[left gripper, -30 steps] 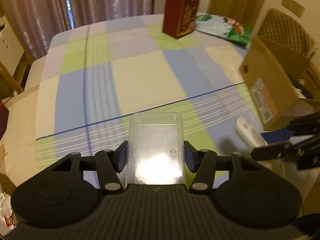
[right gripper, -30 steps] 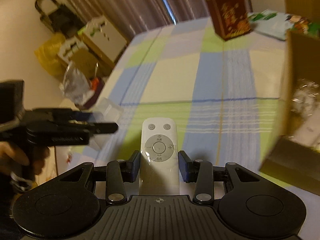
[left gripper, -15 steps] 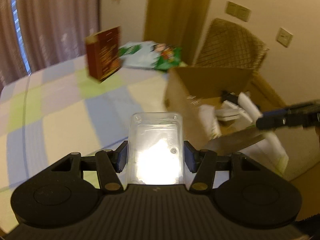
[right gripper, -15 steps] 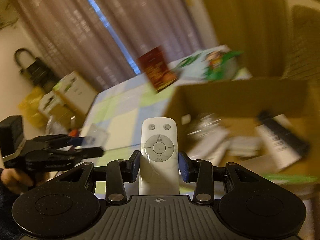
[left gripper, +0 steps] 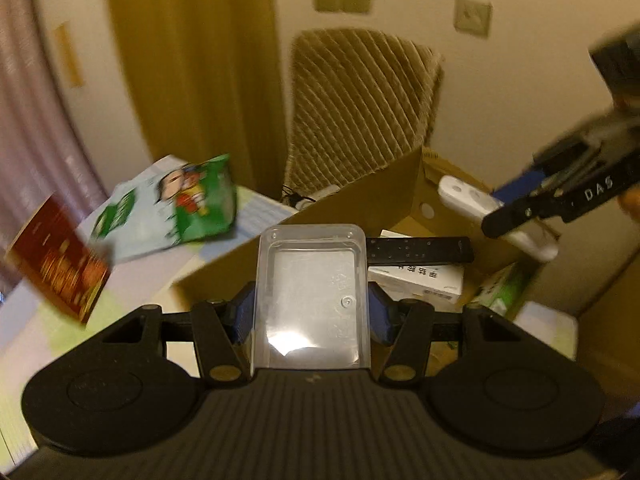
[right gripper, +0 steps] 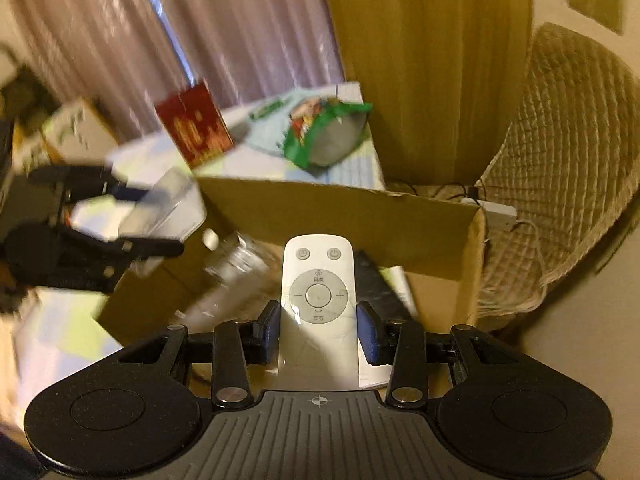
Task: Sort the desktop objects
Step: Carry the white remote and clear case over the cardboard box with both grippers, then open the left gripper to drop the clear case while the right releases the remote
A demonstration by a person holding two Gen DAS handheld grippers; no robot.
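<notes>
My left gripper (left gripper: 312, 312) is shut on a clear plastic box (left gripper: 312, 296), held above the near wall of an open cardboard box (left gripper: 320, 216). Seen from the right wrist view, that gripper (right gripper: 144, 216) and the clear box (right gripper: 168, 208) hang at the cardboard box's left side. My right gripper (right gripper: 318, 320) is shut on a white remote control (right gripper: 318, 292) over the cardboard box (right gripper: 340, 208). In the left wrist view the white remote (left gripper: 492, 212) and right gripper (left gripper: 520, 208) hover at the right. Inside lie a black remote (left gripper: 420, 250), a white carton (left gripper: 416, 284) and a clear bottle (right gripper: 236, 276).
A dark red gift box (left gripper: 56, 268) and a green snack bag (left gripper: 180, 204) sit on the checked tablecloth (left gripper: 132, 280) behind the cardboard box. A woven chair (left gripper: 360, 108) stands against the wall past the box, with a white power strip (right gripper: 496, 212) at its foot.
Both grippers swung from over the table to above the open cardboard box, each still gripping its object. The views now look into the box and at the wall.
</notes>
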